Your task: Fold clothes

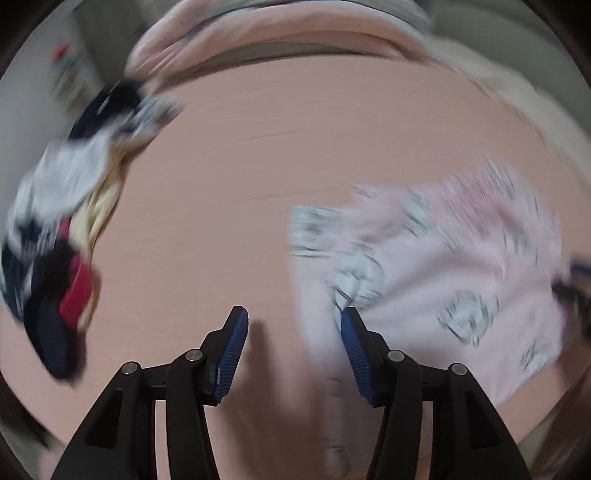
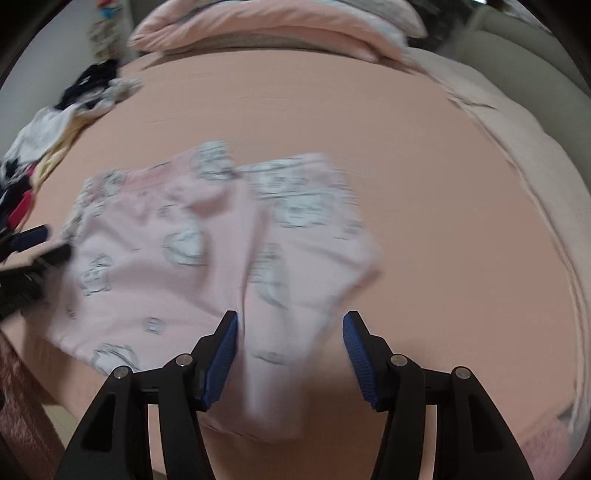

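Observation:
A pale pink garment (image 2: 177, 236) printed with grey cartoon figures lies spread and rumpled on the pink bed sheet (image 2: 424, 155). My right gripper (image 2: 290, 321) hangs open over its near part, and a strip of the cloth runs between the fingers with no pad pressing on it. The left wrist view shows the same garment (image 1: 443, 266) at the right. My left gripper (image 1: 294, 317) stands open at its left edge, the right fingertip just over the cloth and bare sheet under the rest. Each gripper shows at the other view's edge: left gripper (image 2: 51, 243), right gripper (image 1: 570, 278). Both views are motion-blurred.
A heap of mixed clothes (image 1: 55, 229), white, navy, red and yellow, lies along the bed's left side (image 2: 55, 129). Pink pillows or bedding (image 2: 258, 22) are stacked at the far end. A pale blanket (image 2: 535, 166) lines the right edge. The bed's near edge is close below.

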A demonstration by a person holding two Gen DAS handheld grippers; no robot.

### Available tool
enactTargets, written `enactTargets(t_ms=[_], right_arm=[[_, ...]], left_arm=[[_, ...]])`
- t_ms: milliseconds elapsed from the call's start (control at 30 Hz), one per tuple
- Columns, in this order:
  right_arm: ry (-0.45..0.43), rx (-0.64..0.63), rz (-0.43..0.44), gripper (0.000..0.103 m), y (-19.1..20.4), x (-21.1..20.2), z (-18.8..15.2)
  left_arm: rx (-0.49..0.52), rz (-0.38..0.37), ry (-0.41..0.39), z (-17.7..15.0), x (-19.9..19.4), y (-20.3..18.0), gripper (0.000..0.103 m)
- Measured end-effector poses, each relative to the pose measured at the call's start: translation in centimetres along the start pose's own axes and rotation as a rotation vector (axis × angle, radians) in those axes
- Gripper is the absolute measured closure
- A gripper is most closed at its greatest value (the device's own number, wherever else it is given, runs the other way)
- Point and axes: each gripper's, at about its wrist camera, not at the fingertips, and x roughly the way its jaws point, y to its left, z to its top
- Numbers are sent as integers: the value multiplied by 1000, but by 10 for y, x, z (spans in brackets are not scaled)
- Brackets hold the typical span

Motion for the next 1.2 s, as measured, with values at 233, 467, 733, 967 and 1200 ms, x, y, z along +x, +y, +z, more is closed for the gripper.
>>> enactTargets(t_ms=[233,467,733,967,1200], right_arm=[[-78,-58,89,45,29,-35,-32],[-7,-1,-30,45,3,-24,-41],[-62,-41,22,45,12,-40,-34],[-35,-96,-241,31,-4,-28,-62],[-132,102,21,40,-33,-55,-43]], left_arm=[[45,-257,-33,-21,-22,-33,53],[-9,-51,5,-23,0,-6,53],[-38,-363,26,-33,-7,-29,54],[-43,-146,17,-48,7,-24,54],[-155,-207,-66,-41,1,-10,54]])
